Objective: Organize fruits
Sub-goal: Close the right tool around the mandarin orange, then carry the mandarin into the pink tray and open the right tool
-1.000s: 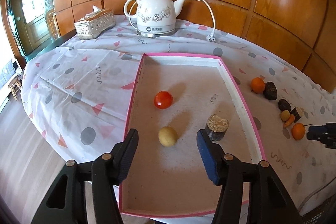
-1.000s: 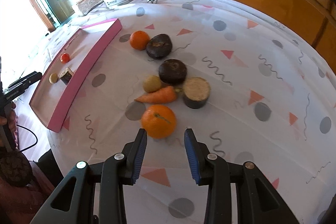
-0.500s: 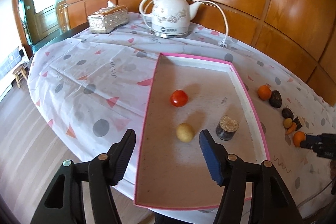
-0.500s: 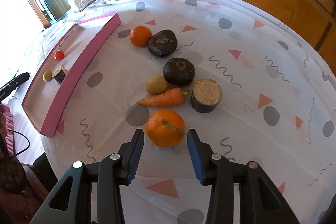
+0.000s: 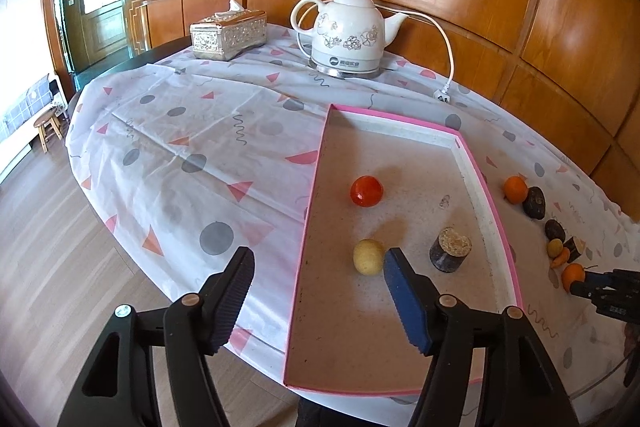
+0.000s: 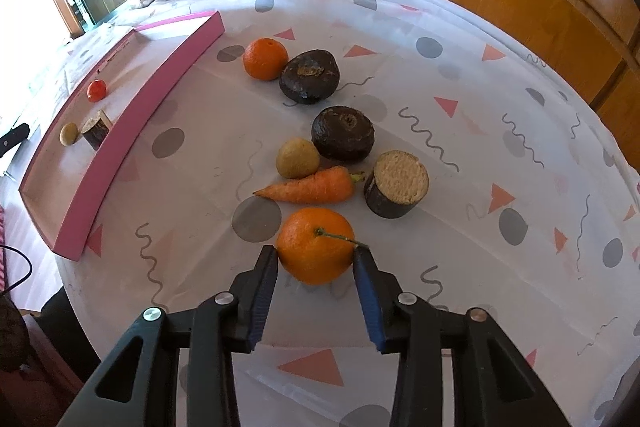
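A pink-rimmed tray (image 5: 316,187) holds a red tomato (image 5: 366,191), a small yellow potato (image 5: 368,256) and a dark cut stump piece (image 5: 450,248). My left gripper (image 5: 318,271) is open and empty above the tray's near left edge. In the right wrist view my right gripper (image 6: 316,259) is open, its fingertips on either side of a stemmed orange (image 6: 316,245) on the cloth. Beyond lie a carrot (image 6: 310,185), a potato (image 6: 297,158), two dark round roots (image 6: 343,133), a cut stump (image 6: 396,183) and a second orange (image 6: 265,58).
A white electric kettle (image 5: 346,35) with cord and plug (image 5: 443,95) and a silver tissue box (image 5: 228,34) stand at the back. The patterned tablecloth (image 5: 192,147) drops to wooden floor on the left. Wood panelling runs behind the table.
My right gripper has moved forward, and its fingers now flank the stemmed orange. My left gripper has drawn back and left from the tray, still open.
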Tool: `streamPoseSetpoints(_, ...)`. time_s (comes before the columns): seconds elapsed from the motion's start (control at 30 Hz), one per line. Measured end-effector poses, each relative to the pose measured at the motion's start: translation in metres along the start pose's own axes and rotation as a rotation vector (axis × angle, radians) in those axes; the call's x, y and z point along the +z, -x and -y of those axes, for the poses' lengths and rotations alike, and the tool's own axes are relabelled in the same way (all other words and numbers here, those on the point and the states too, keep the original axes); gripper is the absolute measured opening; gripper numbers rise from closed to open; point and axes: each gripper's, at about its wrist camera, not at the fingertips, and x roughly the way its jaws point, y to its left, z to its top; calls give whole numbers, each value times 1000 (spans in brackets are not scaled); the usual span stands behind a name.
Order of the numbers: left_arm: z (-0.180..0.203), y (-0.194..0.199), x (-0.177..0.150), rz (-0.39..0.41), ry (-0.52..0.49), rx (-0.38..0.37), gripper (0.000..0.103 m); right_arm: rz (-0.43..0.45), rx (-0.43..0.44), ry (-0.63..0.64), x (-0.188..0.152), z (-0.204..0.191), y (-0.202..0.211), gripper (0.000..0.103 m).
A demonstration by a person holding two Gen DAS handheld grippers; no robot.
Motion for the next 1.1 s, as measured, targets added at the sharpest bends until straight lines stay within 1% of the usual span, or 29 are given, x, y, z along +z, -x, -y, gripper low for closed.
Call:
streamPoseSetpoints(0.23,-6,-1,-1,-5,23,-2,68,4,-15,-21,-3,-1,1,38)
streamPoseSetpoints(0.33,-8,0,-1,0,31,0,74,8,-16,-35,-5,-2,2,38)
streamPoseSetpoints(0.4,-9,0,0,3,37,-1,74,12,-12,-42,-7,-2,4,38)
streamPoseSetpoints(0.83,-15,-2,1,0,57,17,74,38,43,-47,-15,-21,11,37)
streamPoseSetpoints(1.1,-18,-5,2,-4,68,23,74,71,89,-3,-10,-46,22,37)
